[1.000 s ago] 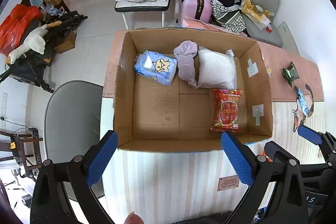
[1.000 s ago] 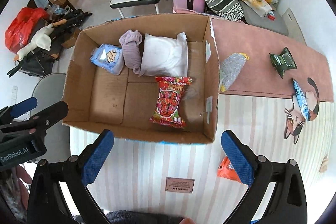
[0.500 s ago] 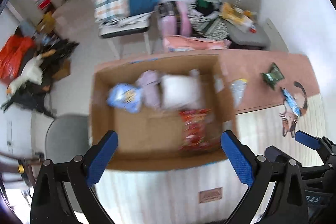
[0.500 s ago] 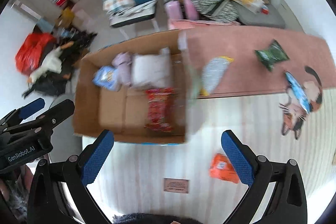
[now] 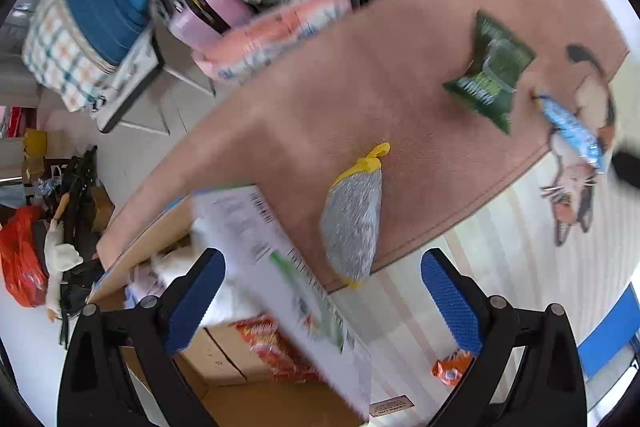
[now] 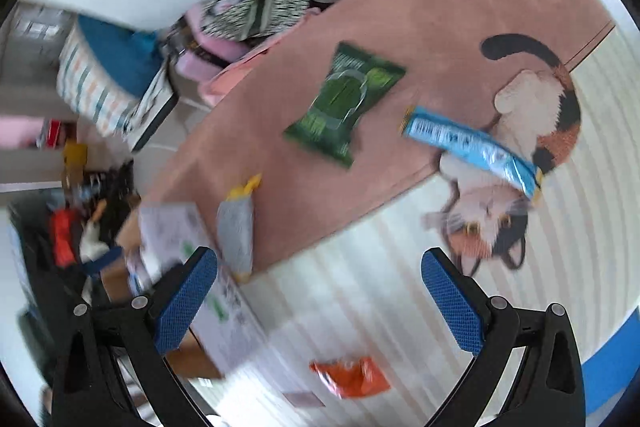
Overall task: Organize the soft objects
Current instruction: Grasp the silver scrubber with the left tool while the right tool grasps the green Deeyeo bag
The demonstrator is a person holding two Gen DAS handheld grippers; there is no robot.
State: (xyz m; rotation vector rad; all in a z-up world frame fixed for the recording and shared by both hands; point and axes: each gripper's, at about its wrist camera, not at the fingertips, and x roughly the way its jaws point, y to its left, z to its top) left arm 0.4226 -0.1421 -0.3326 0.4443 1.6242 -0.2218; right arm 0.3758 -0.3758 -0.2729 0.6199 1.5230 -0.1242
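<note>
The cardboard box (image 5: 276, 267) sits at the lower left with a red snack packet (image 5: 272, 351) and white soft items inside. A grey pouch with a yellow tie (image 5: 354, 215) lies on the pink mat beside the box; it also shows in the right wrist view (image 6: 236, 231). A green snack bag (image 5: 490, 75) (image 6: 344, 107), a blue packet (image 5: 572, 131) (image 6: 472, 147) and an orange packet (image 5: 450, 371) (image 6: 352, 375) lie loose. My left gripper (image 5: 320, 303) is open and empty, above the box's right wall. My right gripper (image 6: 320, 303) is open and empty over the striped mat.
The pink mat (image 5: 400, 47) and a striped mat with a cat print (image 6: 520, 187) cover the table. Beyond it stand chairs with a plaid pillow (image 5: 84, 39), a pink suitcase (image 5: 204, 15) and piled clothes. A red bag (image 5: 16, 259) lies on the floor at left.
Both grippers have swung to the right and rolled, from facing the box head-on to facing the mats with the loose packets. Both stay open and empty.
</note>
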